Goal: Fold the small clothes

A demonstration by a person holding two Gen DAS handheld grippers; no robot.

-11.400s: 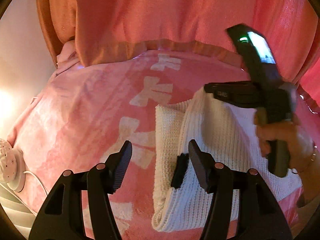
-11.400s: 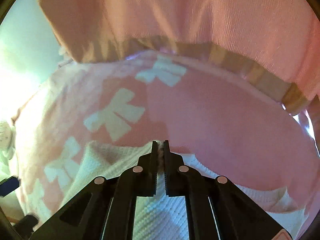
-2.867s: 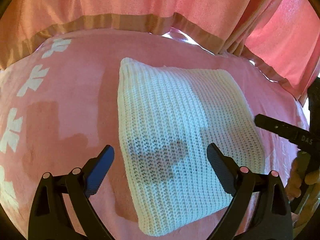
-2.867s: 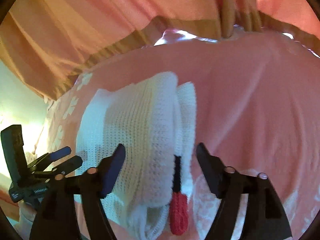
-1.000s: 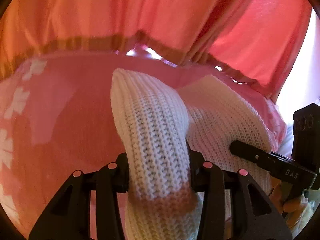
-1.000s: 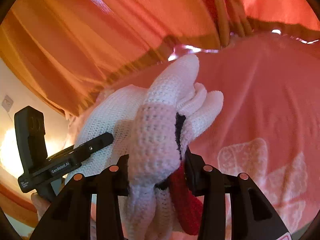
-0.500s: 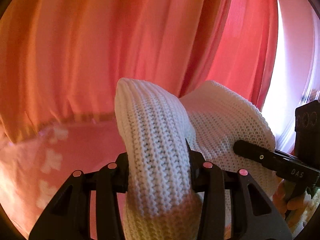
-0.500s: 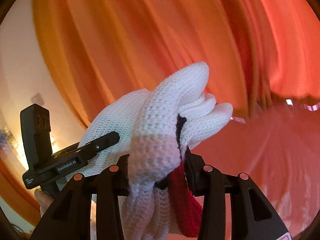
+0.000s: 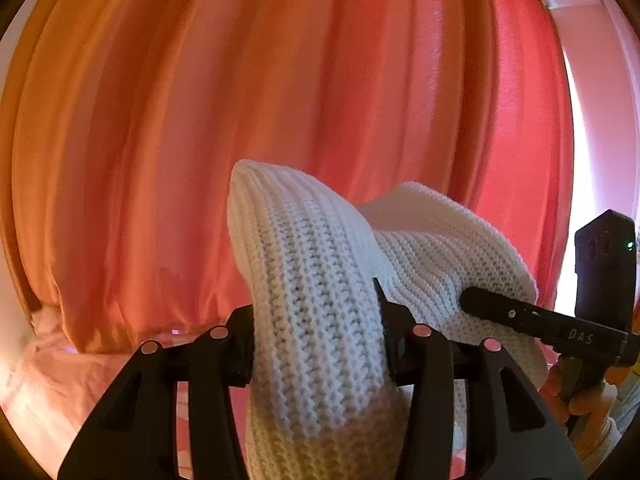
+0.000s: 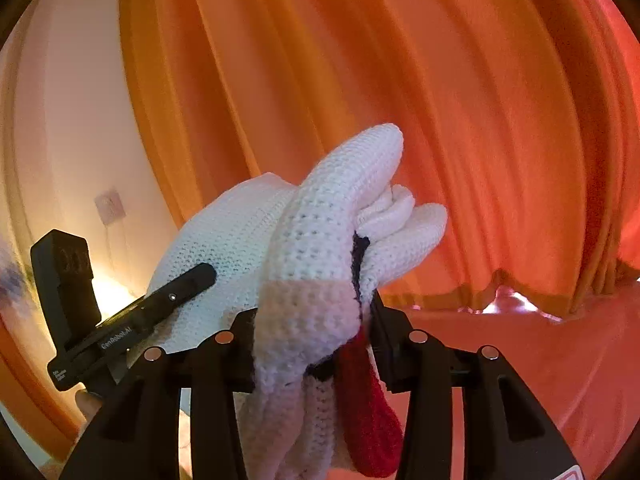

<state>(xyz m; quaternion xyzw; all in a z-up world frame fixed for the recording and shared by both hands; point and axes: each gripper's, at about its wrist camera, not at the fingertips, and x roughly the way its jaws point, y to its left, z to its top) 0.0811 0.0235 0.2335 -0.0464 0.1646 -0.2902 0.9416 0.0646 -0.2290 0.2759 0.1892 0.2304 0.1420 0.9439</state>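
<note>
Transfer step, it seems: your left gripper (image 9: 316, 344) and right gripper (image 10: 312, 344) each pinch one end of the folded white knit sweater (image 9: 320, 280), lifted off the pink bed (image 10: 540, 360). Next, pick its resting spot.

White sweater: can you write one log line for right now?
white sweater: folded, lifted | left gripper: gripping | right gripper: gripping | behind: orange curtain

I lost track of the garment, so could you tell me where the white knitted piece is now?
The white knit hangs in mid-air before the orange curtain, gripped by the left gripper and the right gripper at opposite ends.
</note>
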